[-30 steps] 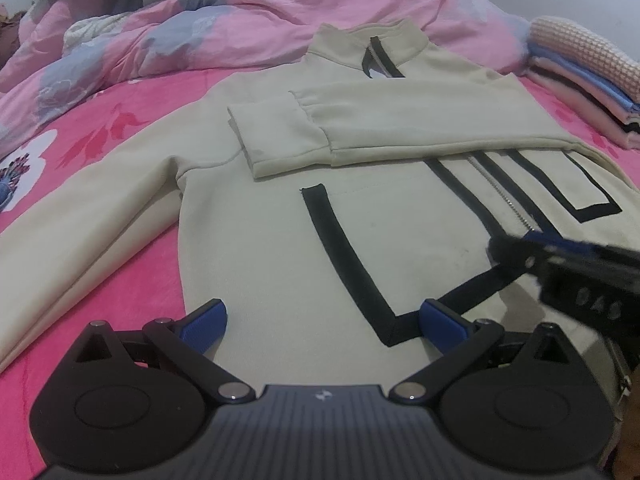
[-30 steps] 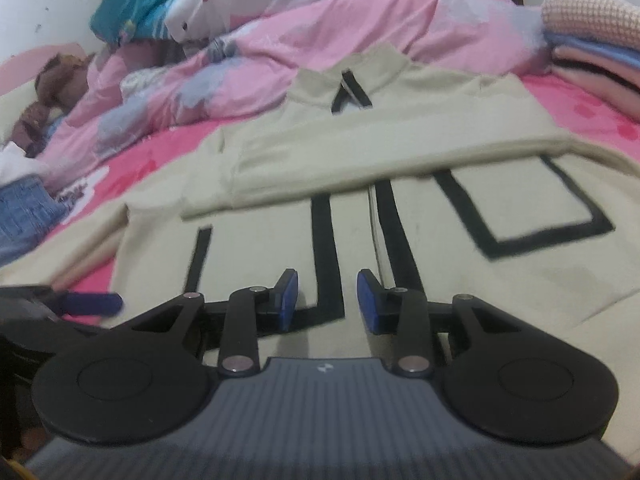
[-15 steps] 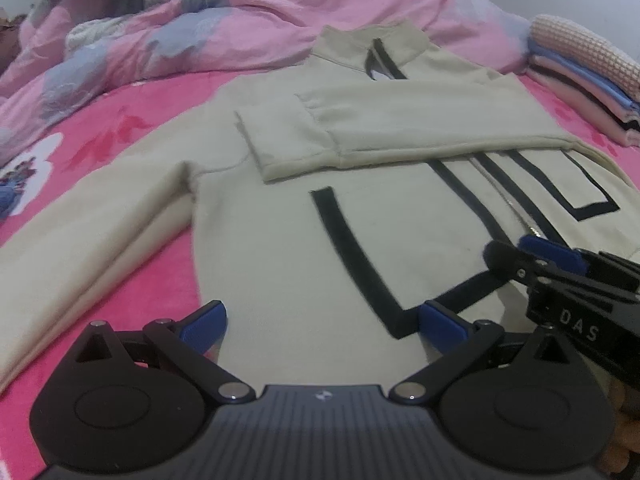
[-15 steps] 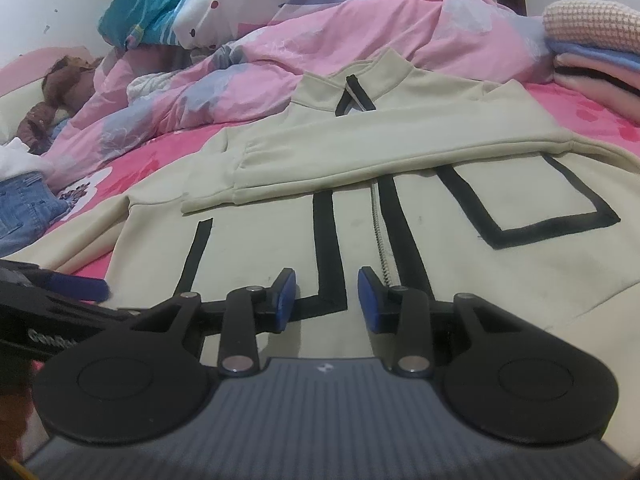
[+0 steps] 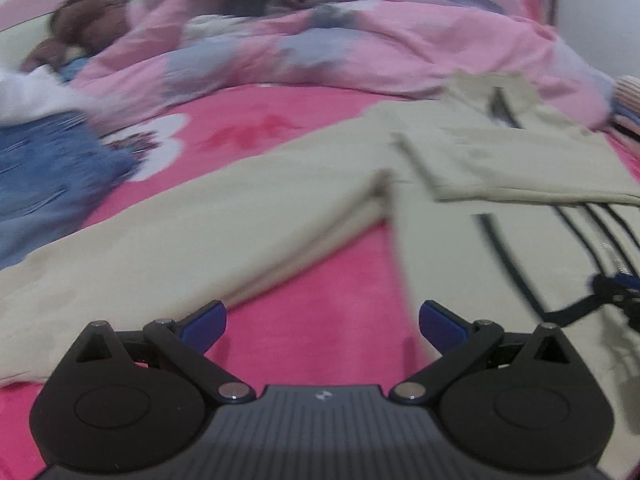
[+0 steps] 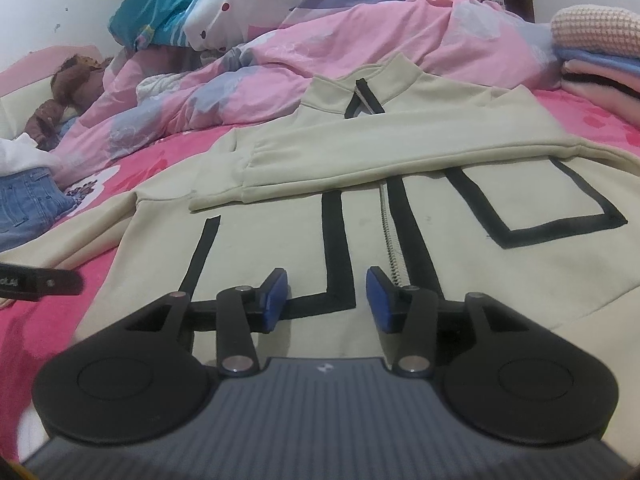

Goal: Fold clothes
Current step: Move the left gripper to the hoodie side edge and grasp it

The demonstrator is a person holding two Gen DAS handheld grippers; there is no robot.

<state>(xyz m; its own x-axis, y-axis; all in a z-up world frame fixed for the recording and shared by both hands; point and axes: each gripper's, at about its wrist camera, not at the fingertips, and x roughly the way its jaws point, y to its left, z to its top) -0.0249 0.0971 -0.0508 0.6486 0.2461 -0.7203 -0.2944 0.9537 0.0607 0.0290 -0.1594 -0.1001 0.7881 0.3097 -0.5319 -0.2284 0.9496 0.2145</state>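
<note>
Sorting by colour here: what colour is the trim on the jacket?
Black bands on a beige jacket; clearest in the right wrist view.

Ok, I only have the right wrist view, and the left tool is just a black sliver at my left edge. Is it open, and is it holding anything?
Observer: The left tool is open wide, with nothing between its fingers.
Operator: What is it facing?
Observer: The strip of pink sheet between the unfolded sleeve and the jacket body.
Operator: Does that sleeve lie straight?
Observer: Yes. It is stretched out flat from the shoulder toward the lower left and runs out of the picture there, so I cannot see its cuff.
</note>
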